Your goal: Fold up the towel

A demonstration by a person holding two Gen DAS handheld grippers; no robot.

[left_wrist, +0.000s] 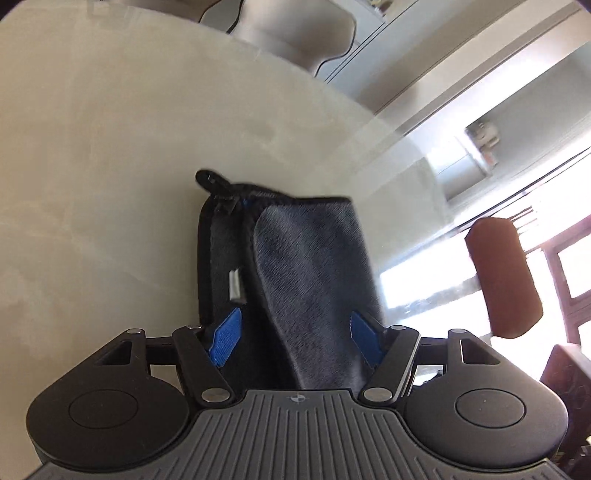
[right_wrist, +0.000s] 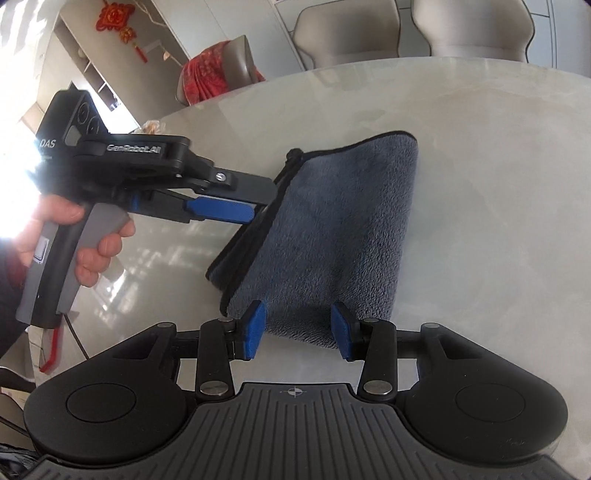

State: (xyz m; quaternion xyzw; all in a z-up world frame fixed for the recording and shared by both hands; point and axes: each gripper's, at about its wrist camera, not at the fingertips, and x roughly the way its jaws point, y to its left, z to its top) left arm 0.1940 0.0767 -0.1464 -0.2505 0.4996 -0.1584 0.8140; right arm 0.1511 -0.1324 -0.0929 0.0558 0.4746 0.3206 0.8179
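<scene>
A grey-blue plush towel [right_wrist: 332, 236] with black edging lies folded into a thick stack on the pale marble table [right_wrist: 498, 221]. It also shows in the left wrist view [left_wrist: 303, 273], with a black hanging loop [left_wrist: 212, 181] at its far corner. My left gripper [left_wrist: 295, 336] is open, its blue pads on either side of the towel's near layers; seen from the right wrist view [right_wrist: 258, 205] its tips sit at the towel's left edge. My right gripper [right_wrist: 298, 326] is open, its pads straddling the towel's near end.
Beige chairs [right_wrist: 472, 29] stand at the table's far side, one draped with red cloth [right_wrist: 207, 74]. A brown chair back [left_wrist: 502, 277] shows beyond the table edge in the left wrist view. A hand [right_wrist: 92, 251] holds the left gripper's handle.
</scene>
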